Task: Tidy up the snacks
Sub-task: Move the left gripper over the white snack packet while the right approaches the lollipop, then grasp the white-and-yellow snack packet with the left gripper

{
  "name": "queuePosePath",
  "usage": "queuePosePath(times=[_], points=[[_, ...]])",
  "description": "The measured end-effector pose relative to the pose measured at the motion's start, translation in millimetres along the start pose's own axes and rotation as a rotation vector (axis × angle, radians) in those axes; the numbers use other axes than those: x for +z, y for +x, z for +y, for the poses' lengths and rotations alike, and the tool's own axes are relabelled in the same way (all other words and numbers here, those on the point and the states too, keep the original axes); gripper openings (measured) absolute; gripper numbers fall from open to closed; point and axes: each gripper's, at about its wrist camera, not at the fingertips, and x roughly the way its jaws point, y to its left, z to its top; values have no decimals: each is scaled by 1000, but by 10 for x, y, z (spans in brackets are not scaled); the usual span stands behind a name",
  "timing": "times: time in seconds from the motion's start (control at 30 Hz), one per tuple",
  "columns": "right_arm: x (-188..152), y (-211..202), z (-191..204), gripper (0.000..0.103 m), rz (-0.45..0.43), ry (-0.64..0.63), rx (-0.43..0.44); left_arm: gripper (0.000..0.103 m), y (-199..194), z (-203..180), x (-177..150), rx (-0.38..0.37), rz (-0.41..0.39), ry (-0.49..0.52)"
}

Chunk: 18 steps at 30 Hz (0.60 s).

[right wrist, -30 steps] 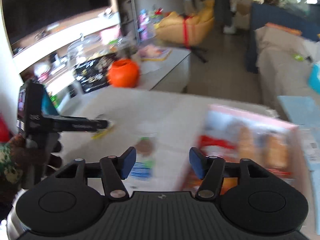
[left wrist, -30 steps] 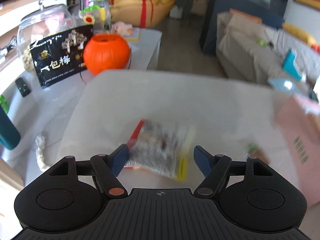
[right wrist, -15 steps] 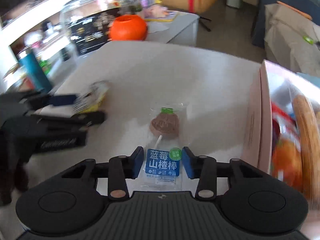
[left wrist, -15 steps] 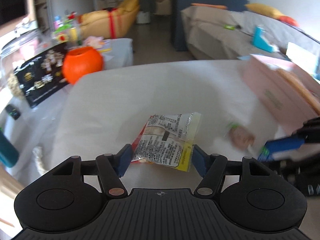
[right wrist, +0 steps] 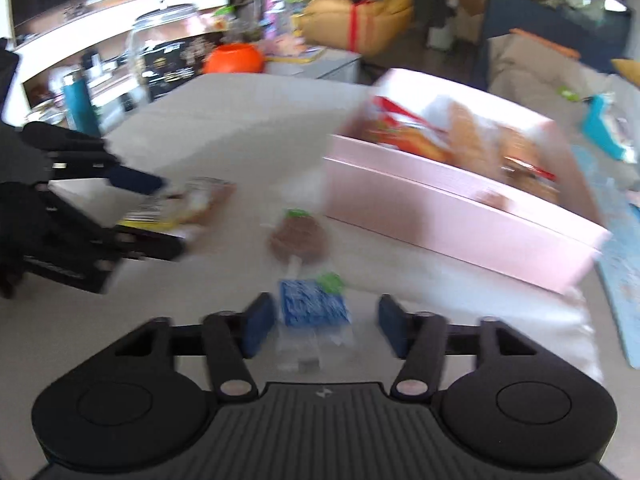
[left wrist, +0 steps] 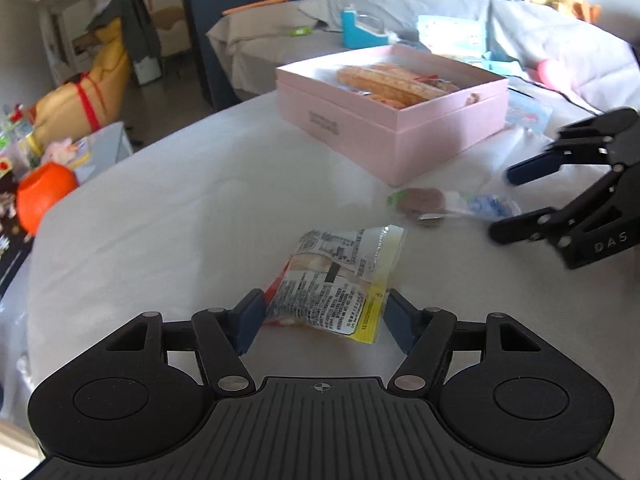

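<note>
A printed snack packet (left wrist: 336, 280) with a yellow edge sits between the blue pads of my left gripper (left wrist: 326, 320). The pads touch both of its sides while the jaws are opening slightly. From the right wrist, the left gripper (right wrist: 168, 216) carries the packet (right wrist: 188, 200) just above the table. A brown lollipop in a clear wrapper (right wrist: 298, 236) lies on the white table. Its blue label (right wrist: 312, 308) is between the opening jaws of my right gripper (right wrist: 325, 320), with a gap on the right. The right gripper (left wrist: 506, 206) is over the lollipop (left wrist: 424, 200). The open pink box (left wrist: 392, 120) holds bread and packets.
The pink box (right wrist: 440, 204) stands close behind the lollipop on the white-clothed table (left wrist: 180, 200). An orange pumpkin bucket (left wrist: 44, 192), a glass jar and a teal bottle (right wrist: 80, 104) are on the low side table. A cluttered sofa (left wrist: 440, 20) runs behind. A blue sheet (right wrist: 624, 260) lies at right.
The left gripper swung across the table toward the pink box, the packet staying between its pads. The right gripper dropped onto the lollipop's label, closed on it, then spread its jaws again.
</note>
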Motion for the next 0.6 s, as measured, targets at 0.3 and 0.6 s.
queuePosePath(times=[0.3,0.6], points=[[-267,-75,-359,80,-88,124,-19,68,-277,239,-47,2,85,-136],[-266,-27,-323,82,-91,119,-32,68,-153,507,65,-24,23,-550]])
